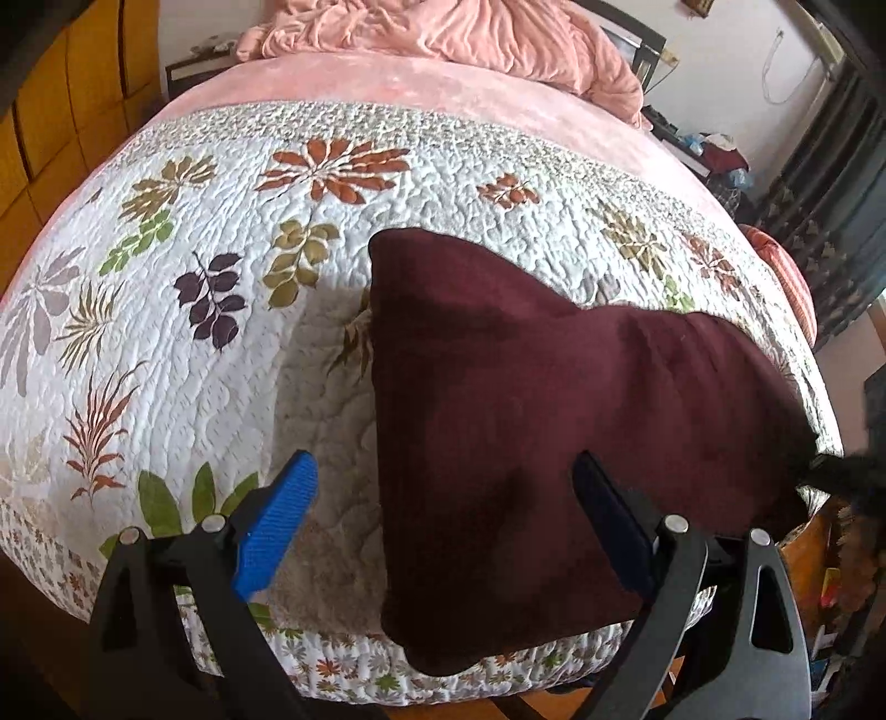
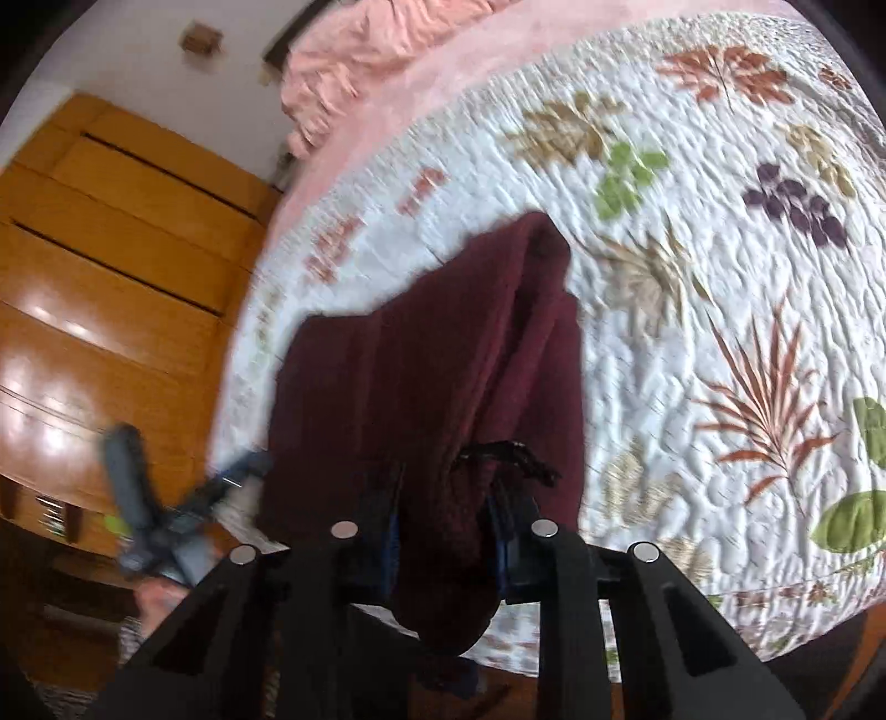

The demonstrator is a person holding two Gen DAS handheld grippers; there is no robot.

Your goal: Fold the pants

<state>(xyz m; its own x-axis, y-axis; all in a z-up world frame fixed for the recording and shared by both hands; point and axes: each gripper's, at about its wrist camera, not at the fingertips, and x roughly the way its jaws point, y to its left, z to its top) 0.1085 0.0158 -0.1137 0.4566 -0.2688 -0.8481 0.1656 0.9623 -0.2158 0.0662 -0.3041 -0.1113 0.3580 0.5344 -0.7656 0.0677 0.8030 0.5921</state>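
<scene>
A pair of dark maroon pants lies on a bed covered by a white quilt printed with leaves. Seen from the left tongs, the fleecy cloth spreads ahead and off to their right, its near edge hanging slightly over the foot of the bed just below the fingertips. These tongs are spread wide: one blue pad hovers above bare quilt, the other sits over the maroon cloth, and nothing is pinched between them. They seem poised to straddle the cloth's left edge, probably so they can take hold of it for a fold.

From the right tongs, the pants rise in a bunched ridge directly ahead. These tongs are pressed onto a thick gather of cloth (a black drawstring shows beside the grip, so this is likely the waistband end). Holding this end appears to keep the garment taut while the other side gets arranged. To their left stands a wooden wardrobe; the view is motion-blurred. A rumpled pink blanket lies far ahead, at the head of the bed.
</scene>
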